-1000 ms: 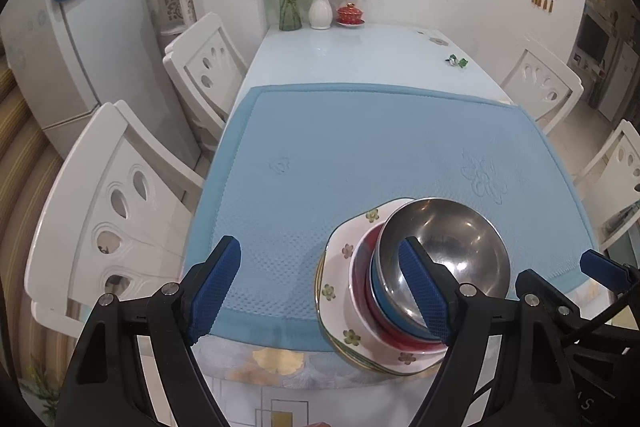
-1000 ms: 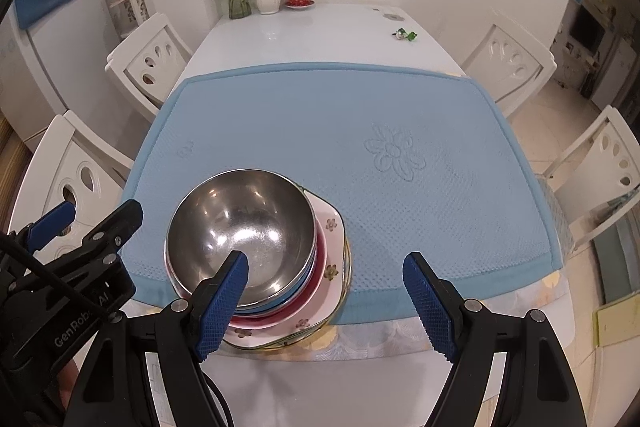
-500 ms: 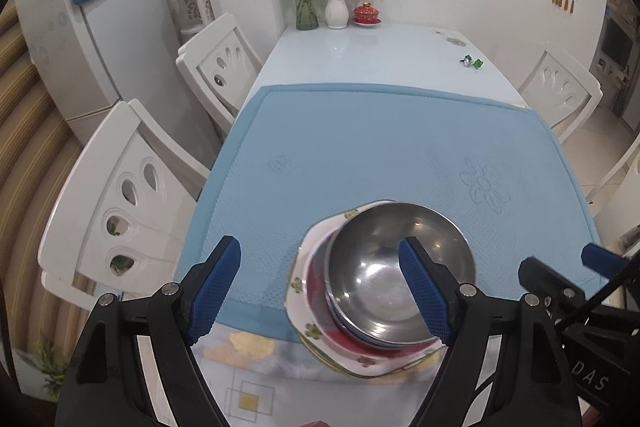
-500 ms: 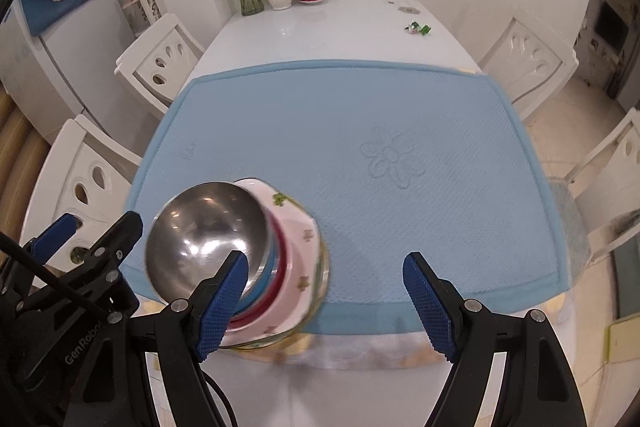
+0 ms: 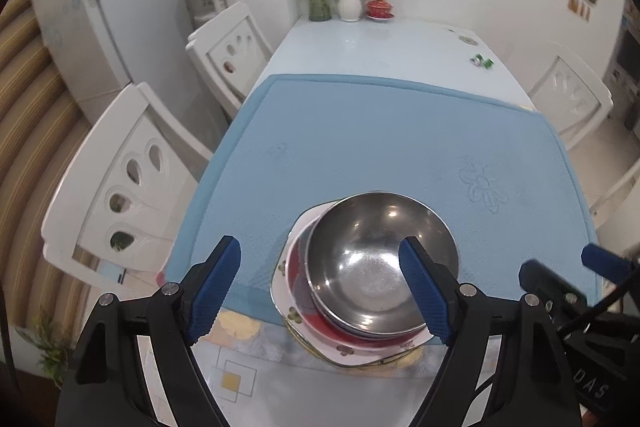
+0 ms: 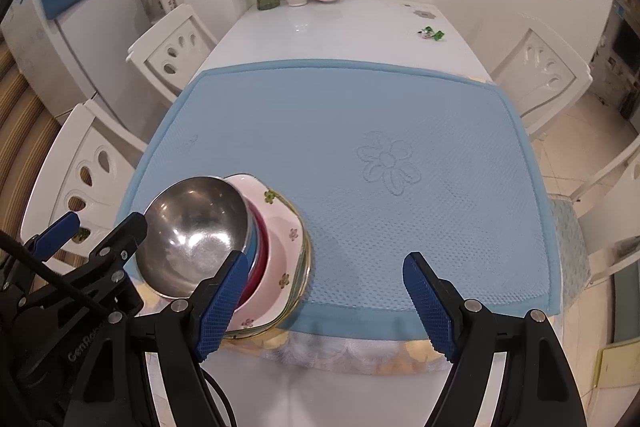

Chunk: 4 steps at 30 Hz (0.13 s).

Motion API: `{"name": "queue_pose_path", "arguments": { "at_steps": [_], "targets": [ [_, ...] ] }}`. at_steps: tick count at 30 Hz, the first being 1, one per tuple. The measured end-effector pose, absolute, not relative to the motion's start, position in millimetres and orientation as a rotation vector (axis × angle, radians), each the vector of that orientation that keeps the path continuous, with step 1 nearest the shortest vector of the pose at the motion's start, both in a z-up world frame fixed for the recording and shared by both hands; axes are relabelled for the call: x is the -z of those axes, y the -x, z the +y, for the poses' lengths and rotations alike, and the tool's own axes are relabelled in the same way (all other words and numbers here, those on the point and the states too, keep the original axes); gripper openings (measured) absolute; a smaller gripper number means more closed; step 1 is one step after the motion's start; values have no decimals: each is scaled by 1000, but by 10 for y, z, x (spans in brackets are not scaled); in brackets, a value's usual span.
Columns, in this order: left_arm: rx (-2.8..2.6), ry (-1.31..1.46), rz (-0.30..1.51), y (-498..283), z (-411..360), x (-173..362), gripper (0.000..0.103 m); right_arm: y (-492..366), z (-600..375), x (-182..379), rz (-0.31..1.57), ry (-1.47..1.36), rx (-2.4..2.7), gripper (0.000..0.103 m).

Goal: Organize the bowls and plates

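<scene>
Stacked dishes [image 5: 360, 291] now shifted leftward under left claw [image 5: 322, 291], jaws unchanged

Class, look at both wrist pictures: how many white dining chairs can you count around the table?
4: two along the table's left side, a near chair and a farther chair; two on the right side, a far chair and a near chair only partly visible. More may be hidden.

White lettering — "GenRo" on the left claw [image 6: 60, 231]; "DAS" on the right claw [image 5: 560, 267].
</scene>
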<state>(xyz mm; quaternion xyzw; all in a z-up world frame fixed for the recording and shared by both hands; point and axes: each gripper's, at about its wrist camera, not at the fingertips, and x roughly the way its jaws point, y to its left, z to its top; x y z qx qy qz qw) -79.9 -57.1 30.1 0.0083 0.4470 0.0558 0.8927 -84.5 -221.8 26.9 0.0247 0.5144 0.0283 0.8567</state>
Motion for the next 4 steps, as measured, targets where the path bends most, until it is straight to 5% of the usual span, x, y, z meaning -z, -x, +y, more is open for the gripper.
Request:
{"name": "queue_pose_path", "arguments": {
  "at_steps": [4],
  "targets": [
    [-142, -45, 862, 853, -573, -379, 82, 852, -2179, -252, 1082, -26, -74, 78]
  ]
}}
